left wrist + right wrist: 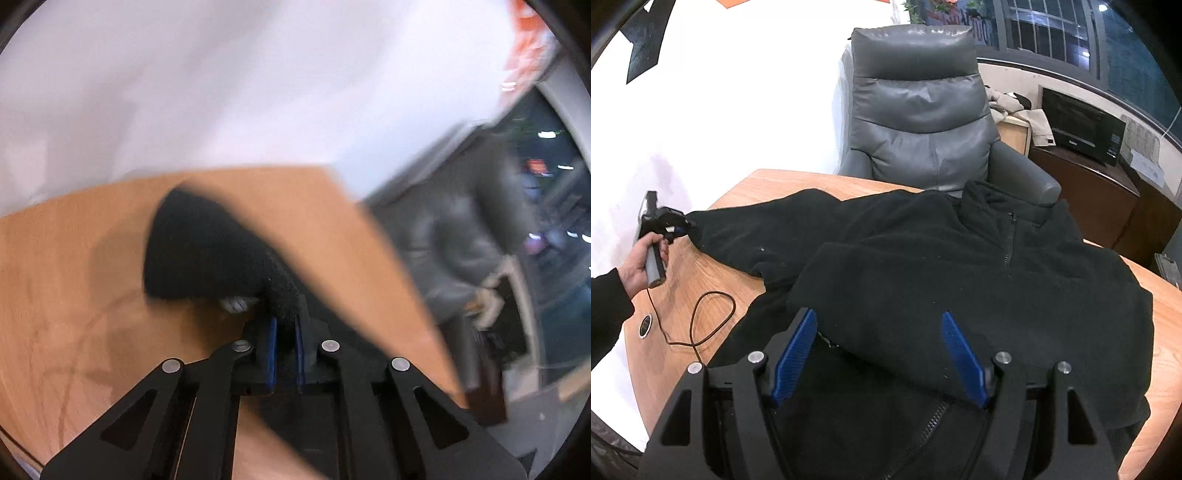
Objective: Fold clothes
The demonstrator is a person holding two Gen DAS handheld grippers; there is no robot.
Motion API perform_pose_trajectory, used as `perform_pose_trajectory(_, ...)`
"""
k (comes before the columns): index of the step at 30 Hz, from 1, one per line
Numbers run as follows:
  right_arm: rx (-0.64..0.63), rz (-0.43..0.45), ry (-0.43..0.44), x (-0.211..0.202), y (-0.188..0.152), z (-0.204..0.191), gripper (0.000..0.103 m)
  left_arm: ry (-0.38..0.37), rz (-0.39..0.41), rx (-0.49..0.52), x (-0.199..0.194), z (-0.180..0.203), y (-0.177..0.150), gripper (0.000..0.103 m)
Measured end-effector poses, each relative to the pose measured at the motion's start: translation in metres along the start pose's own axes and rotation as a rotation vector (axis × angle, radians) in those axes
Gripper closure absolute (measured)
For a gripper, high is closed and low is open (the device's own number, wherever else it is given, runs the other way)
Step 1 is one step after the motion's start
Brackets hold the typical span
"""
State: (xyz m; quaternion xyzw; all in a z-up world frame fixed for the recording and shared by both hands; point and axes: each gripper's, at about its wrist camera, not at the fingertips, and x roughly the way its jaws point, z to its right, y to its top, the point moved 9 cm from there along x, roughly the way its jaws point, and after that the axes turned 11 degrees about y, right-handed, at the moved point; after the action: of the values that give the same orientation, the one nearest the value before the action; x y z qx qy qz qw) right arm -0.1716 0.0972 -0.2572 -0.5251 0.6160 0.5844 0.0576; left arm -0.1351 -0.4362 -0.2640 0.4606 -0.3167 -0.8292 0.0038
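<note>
The left gripper (pixel 285 325) has its jaws clamped on the black fleece's (pixel 960 266) sleeve cuff (pixel 207 251); the right gripper (pixel 879 354) hovers over its body, jaws apart.

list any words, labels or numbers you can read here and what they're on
None can be read.
Black microwave oven: small front mark and sticker, too small to read.
Red lettering behind the grey leather armchair, at the window: partly hidden, unreadable.
White tag on the black fleece jacket's sleeve: blurred.

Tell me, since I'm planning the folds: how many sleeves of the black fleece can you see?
1: the sleeve stretches toward the table's left edge, cuff pinched by the left gripper. The other may be hidden.
</note>
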Motion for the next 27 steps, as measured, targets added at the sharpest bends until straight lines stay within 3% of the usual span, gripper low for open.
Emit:
perform_pose_trajectory(4, 0.023, 0.062, 0.009, -0.029, 0.003, 0.009, 0.028, -0.188, 0.06, 0.13, -0.068, 0.096, -0.021, 0.097)
perform_pose_trajectory(8, 0.039, 0.149, 0.015, -0.069, 0.012, 0.02, 0.028, -0.426, 0.02, 0.288, -0.125, 0.252, -0.108, 0.097)
perform_pose_trajectory(11, 0.055, 0.22, 0.008, -0.104, 0.017, 0.036, 0.028, -0.552, -0.064, 0.387, -0.149, 0.334, -0.199, 0.097)
perform_pose_trajectory(16, 0.137, 0.343, -0.025, -0.178, 0.012, 0.084, 0.028, -0.583, -0.236, 0.542, -0.151, 0.411, -0.364, 0.097)
perform_pose_trajectory(21, 0.21, 0.377, -0.077, -0.218, -0.006, 0.141, 0.027, -0.487, -0.324, 0.779, -0.125, 0.441, -0.513, 0.092)
perform_pose_trajectory(23, 0.25, 0.371, -0.083, -0.22, -0.011, 0.163, 0.021, -0.441, -0.325, 0.841, -0.125, 0.435, -0.536, 0.07)
perform_pose_trajectory(24, 0.271, 0.363, -0.083, -0.217, -0.012, 0.174, 0.011, -0.435, -0.325, 0.854, -0.13, 0.428, -0.541, 0.063)
perform_pose_trajectory(26, 0.31, 0.335, -0.065, -0.203, -0.011, 0.19, 0.008, -0.46, -0.29, 0.851, -0.143, 0.425, -0.53, 0.039)
perform_pose_trajectory(27, 0.323, 0.323, -0.045, -0.193, -0.01, 0.194, 0.007, -0.471, -0.261, 0.848, -0.152, 0.423, -0.518, 0.035)
